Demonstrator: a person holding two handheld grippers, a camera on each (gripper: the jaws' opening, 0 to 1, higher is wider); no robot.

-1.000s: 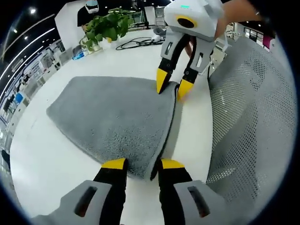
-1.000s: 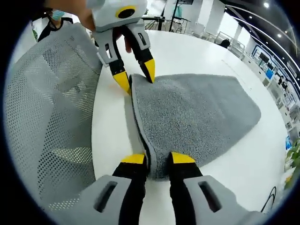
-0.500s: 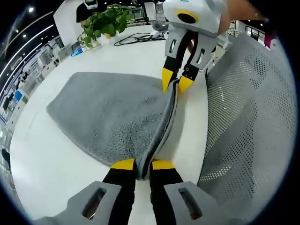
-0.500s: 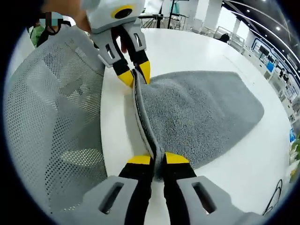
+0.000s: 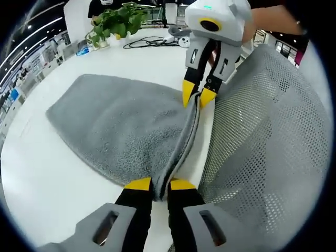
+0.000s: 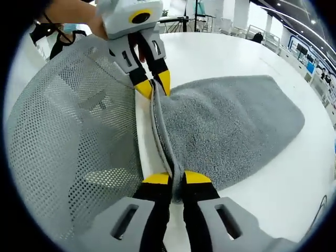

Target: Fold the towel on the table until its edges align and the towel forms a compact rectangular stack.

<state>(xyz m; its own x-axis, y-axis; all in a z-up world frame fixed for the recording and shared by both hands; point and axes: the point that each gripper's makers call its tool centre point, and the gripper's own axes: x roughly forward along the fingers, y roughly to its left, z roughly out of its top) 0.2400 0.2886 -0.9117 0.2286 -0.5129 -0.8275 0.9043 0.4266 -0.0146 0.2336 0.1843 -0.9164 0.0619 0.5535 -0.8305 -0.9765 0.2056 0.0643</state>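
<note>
A white table [image 5: 58, 173] carries the grey towel [image 5: 115, 126], with a mesh chair back [image 5: 268, 157] at its edge and a plant [image 5: 113, 23] and what may be cables [image 5: 149, 42] beyond. The left gripper [image 5: 160, 184] and right gripper [image 6: 176, 177] each pinch the towel's near edge, raised into a ridge between them.

White table [image 5: 63, 173] with grey towel [image 5: 121, 126], plant [image 5: 113, 21], cables [image 5: 149, 41].

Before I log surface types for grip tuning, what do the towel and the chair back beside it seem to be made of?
The towel, pinched along its near edge by the left claw and the right claw, looks like grey terry cloth: matte, nubby pile. The chair back looks like grey woven mesh, probably synthetic: regular see-through holes.
</note>
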